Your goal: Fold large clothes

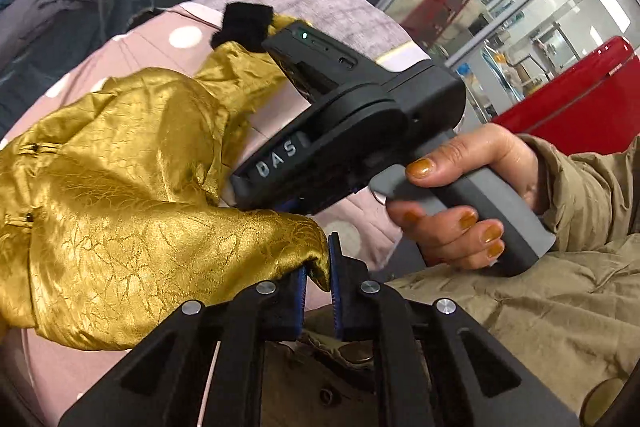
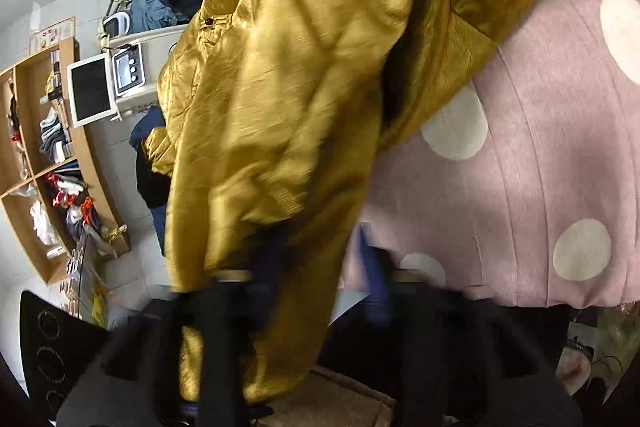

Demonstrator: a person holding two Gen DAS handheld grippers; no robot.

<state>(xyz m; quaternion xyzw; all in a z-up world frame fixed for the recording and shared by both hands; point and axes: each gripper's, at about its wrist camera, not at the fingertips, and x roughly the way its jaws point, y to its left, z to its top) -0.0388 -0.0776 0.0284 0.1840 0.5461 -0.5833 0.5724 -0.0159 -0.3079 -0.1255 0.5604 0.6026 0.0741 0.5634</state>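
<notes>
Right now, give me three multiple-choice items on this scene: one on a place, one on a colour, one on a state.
1. Where does the shiny gold crinkled jacket lie?
A. on the pink bedspread with pale dots
B. in the wooden shelf
C. on the red cabinet

2. What colour is the fuzzy trim at the far end of the jacket?
A. white
B. black
C. red

3. How is the left gripper?
A. wide open above the cloth
B. shut on a fold of the jacket
C. shut on the bedspread

Answers:
1 A: gold cloth spreads over the dotted pink cover in both views.
2 B: the left wrist view shows a black tuft at the gold fabric's end.
3 B: a gold fold sits pinched between its blue pads, standing close together.
</notes>
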